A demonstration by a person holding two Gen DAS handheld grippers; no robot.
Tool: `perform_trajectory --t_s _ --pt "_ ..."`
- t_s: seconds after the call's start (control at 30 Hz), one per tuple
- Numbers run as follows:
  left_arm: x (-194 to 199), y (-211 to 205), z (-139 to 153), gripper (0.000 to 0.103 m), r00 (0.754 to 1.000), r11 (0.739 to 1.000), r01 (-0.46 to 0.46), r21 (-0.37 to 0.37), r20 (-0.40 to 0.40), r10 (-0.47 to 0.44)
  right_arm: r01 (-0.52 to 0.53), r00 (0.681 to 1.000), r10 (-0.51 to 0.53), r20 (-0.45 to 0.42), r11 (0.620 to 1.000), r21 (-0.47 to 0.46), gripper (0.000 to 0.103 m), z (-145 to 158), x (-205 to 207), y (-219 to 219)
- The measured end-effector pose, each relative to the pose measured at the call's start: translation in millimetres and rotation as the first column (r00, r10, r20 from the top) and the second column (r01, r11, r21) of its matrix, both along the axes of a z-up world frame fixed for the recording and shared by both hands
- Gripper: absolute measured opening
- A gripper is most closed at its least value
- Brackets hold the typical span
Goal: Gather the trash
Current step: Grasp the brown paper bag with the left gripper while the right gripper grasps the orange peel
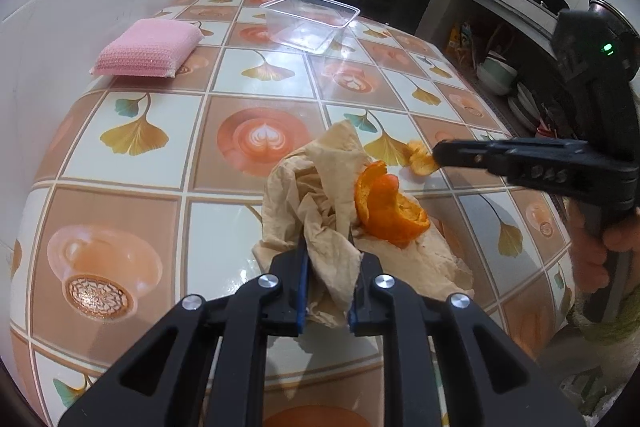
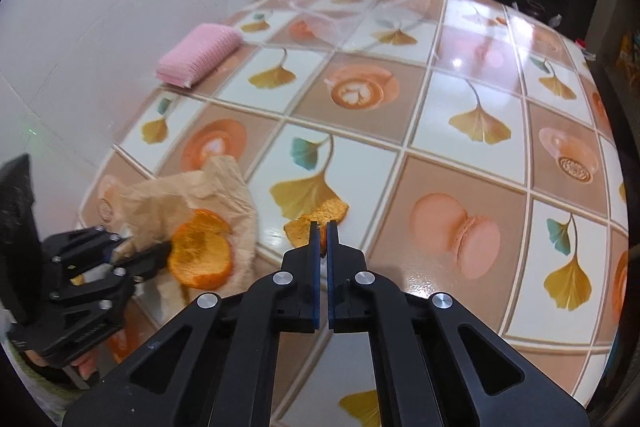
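Peel scrap (image 2: pixel 316 217) between our closed right fingers (image 2: pixel 323 227) is light and brittle, best pinched by its edge, while our left fingers (image 1: pixel 326 243) clamp soft crumpled tissue (image 1: pixel 316 187) on the surface (image 1: pixel 160 167).

Two orange peels (image 1: pixel 390 209) (image 1: pixel 420 157), one napkin (image 1: pixel 316 195), one sponge (image 1: pixel 150 47), one container (image 1: pixel 310 21).

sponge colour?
Pink sponge, clearest in the left wrist view.
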State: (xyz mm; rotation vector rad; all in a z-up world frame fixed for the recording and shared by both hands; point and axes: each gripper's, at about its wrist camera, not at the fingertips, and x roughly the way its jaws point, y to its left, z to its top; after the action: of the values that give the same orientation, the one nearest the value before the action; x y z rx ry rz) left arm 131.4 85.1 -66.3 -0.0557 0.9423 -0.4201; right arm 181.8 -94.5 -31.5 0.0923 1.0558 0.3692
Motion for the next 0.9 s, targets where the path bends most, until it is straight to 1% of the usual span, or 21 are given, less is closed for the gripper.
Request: perform_trajectory --t_s 0.03,0.1,0.17,0.23,0.3,0.5,0.63,0.67,0.77,0.9 --pt "0 0 0 0.015 1.000 1.000 0.002 -0.003 0.000 -0.002 -0.002 1.000 0.002 0.005 1.000 0.014 0.001 4 -1 0" --pt "0 1 0 0.015 1.000 1.000 0.005 -0.006 0.003 -0.005 -0.016 1.000 0.015 0.014 0.996 0.088 0.001 16 -4 -1" --pt "-1 2 0 0.015 1.000 1.000 0.007 -0.012 0.005 -0.006 -0.043 0.999 0.042 0.010 0.984 0.173 0.001 24 -6 1" --pt "0 4 -1 0.015 1.000 1.000 0.007 -0.022 0.004 -0.007 -0.070 0.997 0.075 -0.013 0.968 0.240 0.001 23 -3 8" --pt "0 5 -1 0.015 1.000 1.000 0.009 -0.030 0.003 -0.008 -0.090 0.994 0.104 -0.037 0.961 0.261 0.001 18 -2 17" --pt "0 6 -1 0.015 1.000 0.999 0.009 -0.031 0.004 -0.009 -0.134 0.981 0.161 -0.108 0.966 0.223 0.001 -2 -4 34" --pt "0 6 0 0.015 1.000 0.999 0.009 -0.031 0.004 -0.009 -0.144 0.975 0.172 -0.137 0.970 0.197 0.002 -10 -4 39" --pt "0 6 0 0.015 1.000 1.000 0.009 -0.030 0.004 -0.009 -0.147 0.975 0.175 -0.139 0.971 0.189 0.005 -12 -4 40" --pt "-1 6 -1 0.015 1.000 0.999 0.009 -0.031 0.002 -0.009 -0.156 0.973 0.180 -0.144 0.974 0.162 0.007 -16 -3 42" --pt "-1 6 0 0.015 1.000 0.999 0.008 -0.032 0.003 -0.008 -0.169 0.970 0.190 -0.151 0.976 0.140 0.015 -19 -4 45"
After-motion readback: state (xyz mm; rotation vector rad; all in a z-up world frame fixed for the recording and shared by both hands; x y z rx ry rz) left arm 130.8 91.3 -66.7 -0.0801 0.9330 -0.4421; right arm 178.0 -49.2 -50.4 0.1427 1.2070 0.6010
